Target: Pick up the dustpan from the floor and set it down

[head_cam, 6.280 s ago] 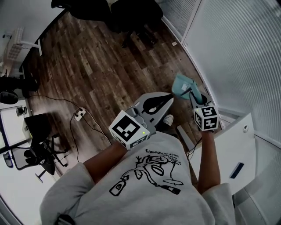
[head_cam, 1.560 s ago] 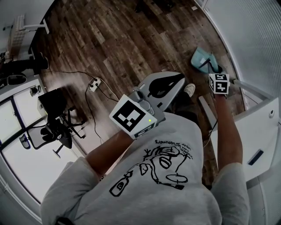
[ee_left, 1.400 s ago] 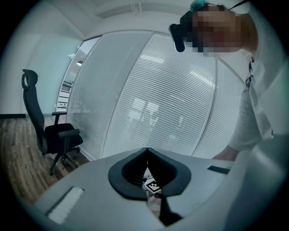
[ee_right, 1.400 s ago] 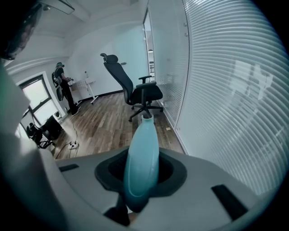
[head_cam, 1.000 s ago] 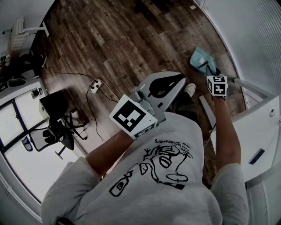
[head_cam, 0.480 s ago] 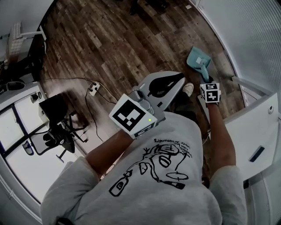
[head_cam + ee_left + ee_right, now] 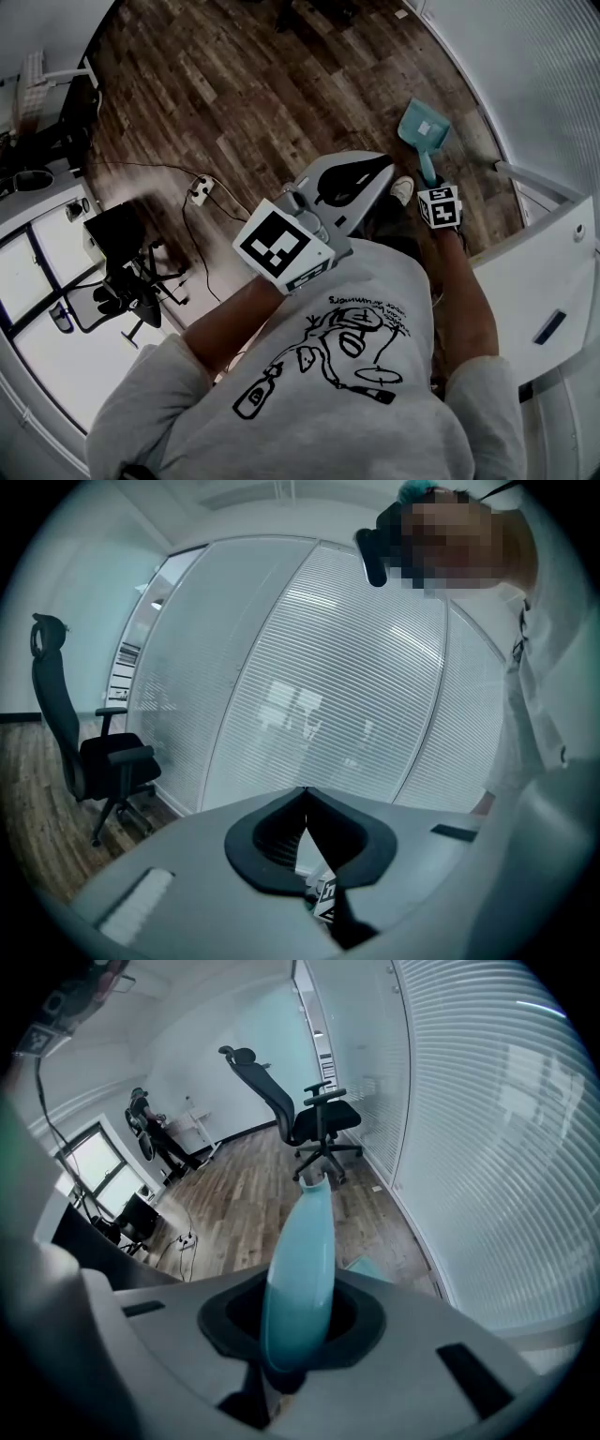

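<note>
Fingers (image 7: 364, 1322) of right gripper (image 7: 432, 190): closing on the teal handle (image 7: 300, 1269), which fills the gap between them; the gripper points steeply down.

Fingers of left gripper (image 7: 306, 797): tips together, nothing between, held level in front of the person's chest, idle.

Wooden floor (image 7: 244, 84): dark planks under everything.

White cabinet (image 7: 539, 272): at the person's right, beside the slatted wall.

Dustpan (image 7: 424, 125): teal, pan end away from the person, low over the floor near the wall. Whether its lip touches the boards cannot be told.

Step, as judged: the grip on the handle is being secured, with set-down pending.

Next move calls for a firm hold, the pan kept level, a flat lowering onto the floor, then release.
</note>
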Motion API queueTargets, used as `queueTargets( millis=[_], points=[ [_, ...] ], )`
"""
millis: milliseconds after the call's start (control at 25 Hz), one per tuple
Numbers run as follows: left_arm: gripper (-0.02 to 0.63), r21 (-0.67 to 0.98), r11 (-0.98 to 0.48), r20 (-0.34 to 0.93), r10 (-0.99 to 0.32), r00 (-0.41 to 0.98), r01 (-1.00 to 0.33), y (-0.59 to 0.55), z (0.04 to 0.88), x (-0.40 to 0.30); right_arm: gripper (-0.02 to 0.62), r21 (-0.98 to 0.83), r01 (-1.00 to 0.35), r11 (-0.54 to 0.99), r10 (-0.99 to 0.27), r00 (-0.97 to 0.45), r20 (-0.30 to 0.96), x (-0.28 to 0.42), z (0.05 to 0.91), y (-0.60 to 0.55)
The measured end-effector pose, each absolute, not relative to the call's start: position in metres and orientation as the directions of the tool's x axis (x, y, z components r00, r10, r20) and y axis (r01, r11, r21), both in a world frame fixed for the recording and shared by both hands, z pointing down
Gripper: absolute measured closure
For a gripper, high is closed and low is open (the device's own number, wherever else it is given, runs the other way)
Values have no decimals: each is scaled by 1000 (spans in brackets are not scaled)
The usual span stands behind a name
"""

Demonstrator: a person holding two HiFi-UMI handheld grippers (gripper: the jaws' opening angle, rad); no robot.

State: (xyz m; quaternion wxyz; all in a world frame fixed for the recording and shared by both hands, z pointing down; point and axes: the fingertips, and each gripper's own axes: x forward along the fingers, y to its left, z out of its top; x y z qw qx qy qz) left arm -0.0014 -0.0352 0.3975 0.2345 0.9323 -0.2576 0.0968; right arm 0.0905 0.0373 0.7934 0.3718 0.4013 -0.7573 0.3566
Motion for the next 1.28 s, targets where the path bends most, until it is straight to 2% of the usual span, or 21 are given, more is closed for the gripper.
queueTargets(
  millis=[240, 480, 840, 1120, 1280],
  points=[
    [604, 385, -760, 300, -434, 850, -524, -31, 402, 0, 549, -282, -858, 429, -282, -424, 861, 83, 807, 58],
    [604, 380, -761, 299, -436, 849, -525, -31, 402, -3, 548, -345, -863, 370, -261, -453, 852, 78, 812, 73],
    [604, 382, -764, 310, -423, 851, -519, -28, 404, -4, 546, -377, -845, 380, -235, -482, 844, 66, 816, 83],
    [604, 382, -770, 308, -415, 856, -511, -27, 405, -4, 545, -389, -852, 350, -258, -486, 835, 66, 814, 80],
    [604, 387, -771, 299, -414, 860, -506, -27, 405, -2, 512, -386, -856, 344, -272, -484, 832, 69, 809, 76]
  ],
)
